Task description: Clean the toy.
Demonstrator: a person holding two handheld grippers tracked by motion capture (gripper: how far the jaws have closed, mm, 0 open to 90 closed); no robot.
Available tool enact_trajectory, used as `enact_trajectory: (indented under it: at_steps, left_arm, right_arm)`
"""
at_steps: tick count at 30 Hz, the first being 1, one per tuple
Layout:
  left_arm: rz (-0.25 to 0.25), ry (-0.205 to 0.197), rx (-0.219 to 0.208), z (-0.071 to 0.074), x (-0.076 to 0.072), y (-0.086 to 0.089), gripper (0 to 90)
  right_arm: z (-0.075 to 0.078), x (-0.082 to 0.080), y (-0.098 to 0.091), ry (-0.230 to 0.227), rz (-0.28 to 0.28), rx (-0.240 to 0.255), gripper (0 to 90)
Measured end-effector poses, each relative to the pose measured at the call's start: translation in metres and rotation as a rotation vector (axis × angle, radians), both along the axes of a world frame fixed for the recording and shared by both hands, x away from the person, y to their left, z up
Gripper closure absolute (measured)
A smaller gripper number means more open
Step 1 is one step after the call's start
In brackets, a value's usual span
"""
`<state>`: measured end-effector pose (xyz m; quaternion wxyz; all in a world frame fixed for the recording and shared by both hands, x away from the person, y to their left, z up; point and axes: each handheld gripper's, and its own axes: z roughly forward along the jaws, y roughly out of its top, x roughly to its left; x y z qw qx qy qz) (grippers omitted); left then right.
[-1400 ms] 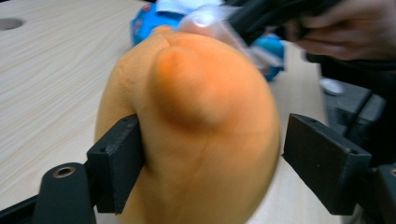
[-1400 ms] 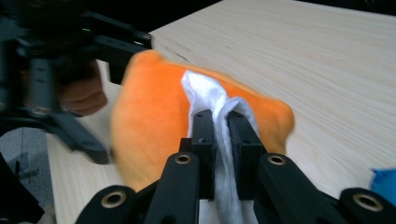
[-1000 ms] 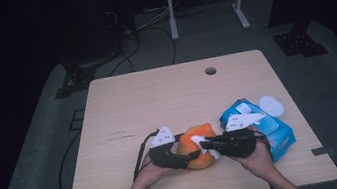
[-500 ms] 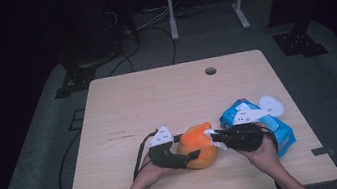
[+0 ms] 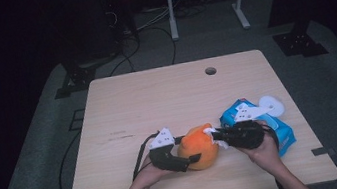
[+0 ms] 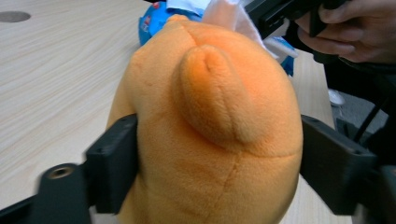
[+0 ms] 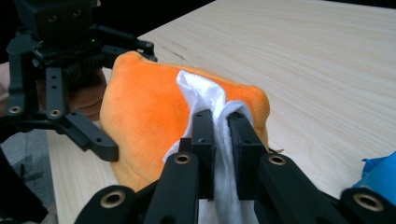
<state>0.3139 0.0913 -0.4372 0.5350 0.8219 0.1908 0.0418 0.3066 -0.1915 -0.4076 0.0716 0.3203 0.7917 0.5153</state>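
Note:
An orange plush toy (image 5: 197, 147) sits near the table's front edge, and its rounded body (image 6: 210, 116) bulges between my left gripper's jaws. My left gripper (image 5: 189, 148) (image 6: 219, 168) grips it from the left. Its jaws have just been opening, but both pads still touch the plush sides. My right gripper (image 5: 213, 136) (image 7: 222, 126) comes in from the right. It is shut on a crumpled white wipe (image 7: 205, 93) (image 5: 209, 131) that rests against the top of the plush (image 7: 140, 112).
A blue pack of wipes (image 5: 284, 135) (image 7: 380, 175) lies under and behind my right hand, its round white lid (image 5: 270, 105) flipped back. The wooden table (image 5: 167, 99) has a small cable hole (image 5: 210, 71) near its far edge. Dark floor and cables surround the table.
My right gripper has slid a little to the right with the wipe, uncovering more of the plush. The left hand has stayed in place.

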Motion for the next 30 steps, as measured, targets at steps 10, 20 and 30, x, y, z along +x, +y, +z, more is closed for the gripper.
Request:
enact_trajectory:
  at_steps: [10, 20, 30]
  left_arm:
    - [0.013, -0.050, 0.031, -0.001, -0.011, -0.013, 25.1]
    - [-0.063, -0.118, 0.058, 0.003, -0.021, -0.022, 20.4]
    - [-0.093, -0.111, 0.065, -0.002, -0.026, -0.028, 22.9]
  right_arm:
    - [0.017, -0.023, 0.028, -0.079, 0.109, -0.024, 81.7]
    - [0.013, -0.010, 0.006, -0.050, 0.041, -0.046, 81.8]
    - [0.021, -0.027, 0.021, -0.067, 0.142, -0.053, 82.1]
